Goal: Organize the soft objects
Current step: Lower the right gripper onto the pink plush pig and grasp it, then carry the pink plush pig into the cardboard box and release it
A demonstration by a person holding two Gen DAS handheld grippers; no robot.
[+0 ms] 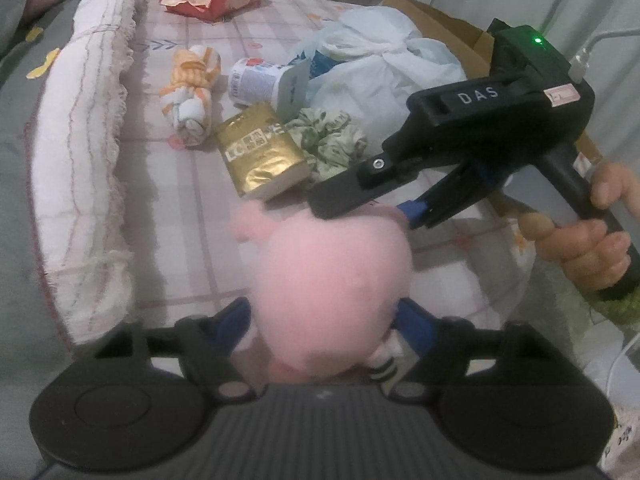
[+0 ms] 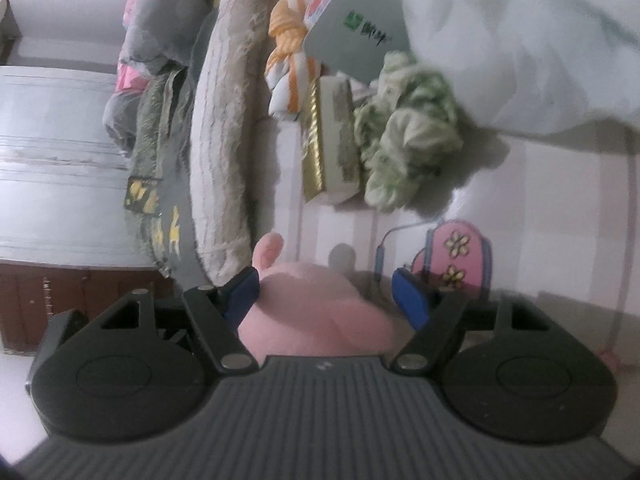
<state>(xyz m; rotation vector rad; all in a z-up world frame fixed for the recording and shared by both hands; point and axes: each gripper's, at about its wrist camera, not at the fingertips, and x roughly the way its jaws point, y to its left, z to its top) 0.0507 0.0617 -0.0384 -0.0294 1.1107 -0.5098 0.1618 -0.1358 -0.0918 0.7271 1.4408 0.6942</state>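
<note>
Both claws at the pink plush toy on the bed.

The pink plush toy (image 1: 328, 276) lies on the checked sheet of the bed (image 1: 192, 184), sitting between the blue pads of the left claw (image 1: 326, 322); the picture is too blurred there to tell whether those pads press on it. The right claw (image 2: 334, 294), held in a hand (image 1: 592, 232), stands with its jaws apart over the toy's far end; one pad (image 2: 242, 294) is against the plush, the other clear of it. Just beyond the toy lie a gold packet (image 1: 260, 152) and a green scrunchie (image 1: 332, 138) touching it, with a rolled orange-and-white cloth (image 1: 192, 92), a small tub (image 1: 256, 82) and a pale plastic bag (image 1: 380, 52) further back.
</note>
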